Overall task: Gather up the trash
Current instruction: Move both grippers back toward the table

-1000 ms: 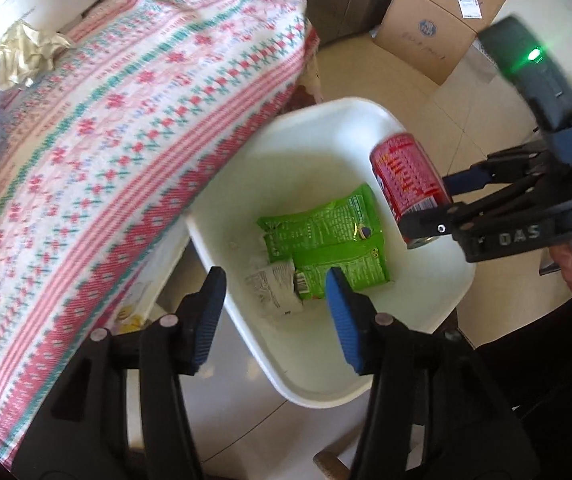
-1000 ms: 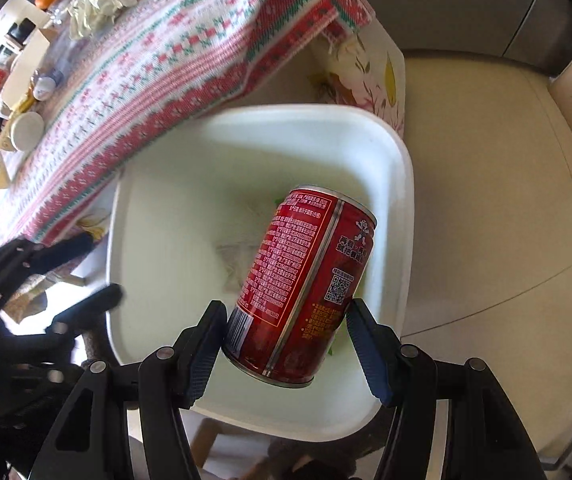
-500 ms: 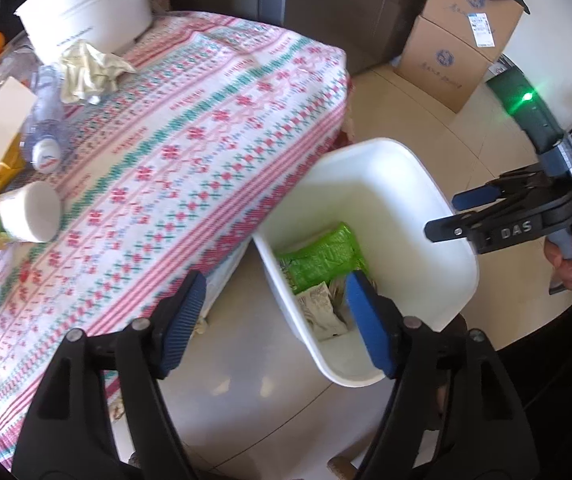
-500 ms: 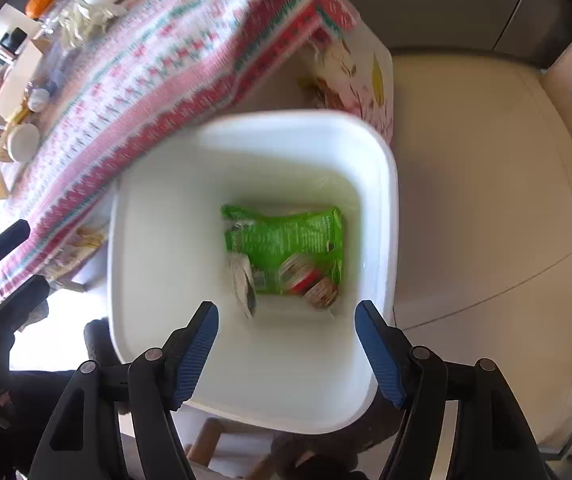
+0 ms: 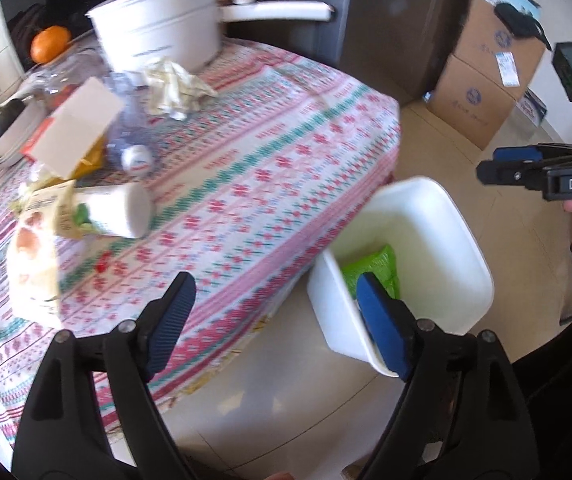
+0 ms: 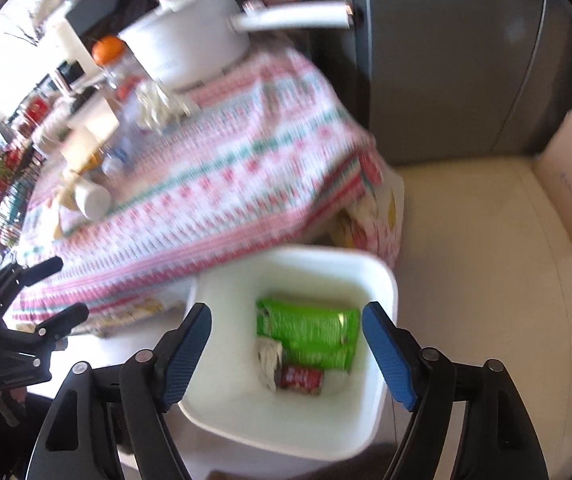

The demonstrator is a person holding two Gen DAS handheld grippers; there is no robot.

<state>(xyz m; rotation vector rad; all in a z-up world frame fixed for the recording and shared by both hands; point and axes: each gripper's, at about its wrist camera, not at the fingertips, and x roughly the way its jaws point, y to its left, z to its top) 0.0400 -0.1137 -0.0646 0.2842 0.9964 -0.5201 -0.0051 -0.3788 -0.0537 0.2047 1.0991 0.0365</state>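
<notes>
A white bin (image 6: 381, 292) stands on the floor beside the table; it also shows in the left wrist view (image 5: 469, 240). Inside lie a green wrapper (image 6: 309, 332), a crumpled paper (image 6: 268, 360) and the red can (image 6: 299, 378). My right gripper (image 6: 286, 352) is open and empty above the bin. My left gripper (image 5: 274, 320) is open and empty, over the table's edge. On the patterned tablecloth (image 5: 254, 160) lie a crumpled tissue (image 5: 174, 88), a tipped white cup (image 5: 122, 210), a plastic bottle (image 5: 132, 140) and a cardboard box (image 5: 74, 132).
A white pot (image 5: 162, 36) with a long handle and an orange (image 5: 50, 44) stand at the table's far end. Cardboard boxes (image 5: 481, 76) sit on the floor by the wall. A grey cabinet (image 6: 445, 60) rises behind the table.
My right gripper opened and the red can dropped into the bin. Both grippers have since lifted and tilted up, bringing the tabletop into view.
</notes>
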